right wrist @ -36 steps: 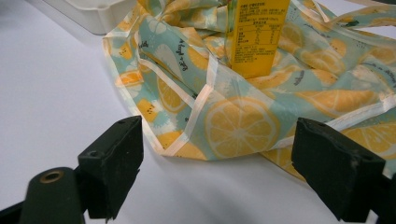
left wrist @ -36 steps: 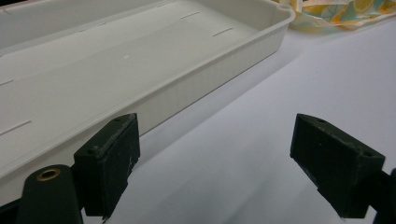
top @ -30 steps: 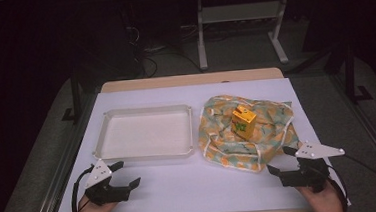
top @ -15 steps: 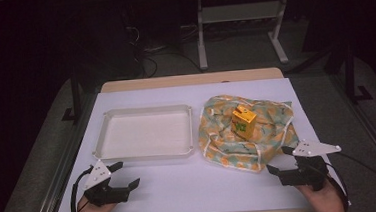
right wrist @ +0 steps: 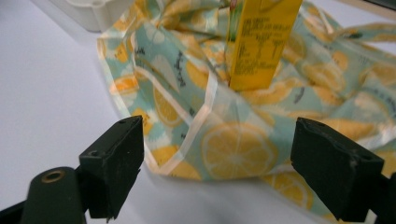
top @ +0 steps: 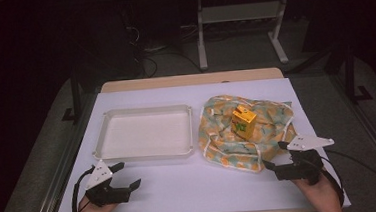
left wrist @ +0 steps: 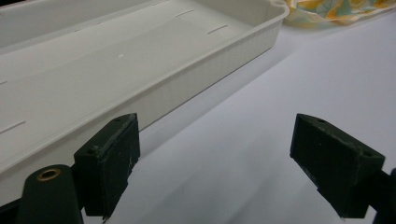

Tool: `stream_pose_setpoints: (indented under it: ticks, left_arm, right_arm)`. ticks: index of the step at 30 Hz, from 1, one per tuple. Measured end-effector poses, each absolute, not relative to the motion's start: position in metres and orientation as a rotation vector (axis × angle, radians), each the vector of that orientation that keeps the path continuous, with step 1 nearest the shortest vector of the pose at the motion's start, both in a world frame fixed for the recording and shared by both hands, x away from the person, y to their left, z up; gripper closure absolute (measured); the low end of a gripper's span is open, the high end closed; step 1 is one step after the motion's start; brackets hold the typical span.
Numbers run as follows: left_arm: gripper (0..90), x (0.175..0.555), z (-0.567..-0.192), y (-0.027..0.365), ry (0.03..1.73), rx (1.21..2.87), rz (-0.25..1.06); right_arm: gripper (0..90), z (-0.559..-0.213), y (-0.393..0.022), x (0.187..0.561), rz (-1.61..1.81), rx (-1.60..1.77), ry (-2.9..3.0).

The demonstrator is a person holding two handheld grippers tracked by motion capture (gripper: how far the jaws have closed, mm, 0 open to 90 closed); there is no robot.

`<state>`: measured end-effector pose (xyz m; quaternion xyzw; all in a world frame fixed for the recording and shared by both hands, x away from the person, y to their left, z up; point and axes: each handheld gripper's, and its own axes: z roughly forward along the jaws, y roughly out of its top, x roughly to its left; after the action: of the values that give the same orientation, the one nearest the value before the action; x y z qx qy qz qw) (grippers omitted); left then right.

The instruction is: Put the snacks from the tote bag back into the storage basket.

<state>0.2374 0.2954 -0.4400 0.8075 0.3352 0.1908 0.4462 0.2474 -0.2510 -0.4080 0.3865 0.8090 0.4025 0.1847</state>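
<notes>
Right gripper [top: 275, 156] drawn back slightly from cloth [top: 218, 134] and carton [top: 244, 123], both grippers wide open, holding nothing.

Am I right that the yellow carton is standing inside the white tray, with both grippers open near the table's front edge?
Not quite: the yellow carton stands on the lemon-print cloth, beside the empty white tray, as the high view shows. The left gripper and right gripper are indeed open.

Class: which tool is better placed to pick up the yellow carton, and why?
Right. The right tool sits open at the cloth's near edge, facing the carton. The left tool is by the tray, farther off.
</notes>
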Motion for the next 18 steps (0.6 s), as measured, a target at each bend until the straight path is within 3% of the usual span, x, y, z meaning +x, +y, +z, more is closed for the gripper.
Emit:
stream_pose_setpoints:
  ticks: [18]
  left_arm:
    - [15.7, 0.238, -0.441, 0.297, 0.859, 1.981, 0.474]
  right_arm:
    - [15.3, -0.371, -0.238, 0.286, 1.076, 1.072, 2.327]
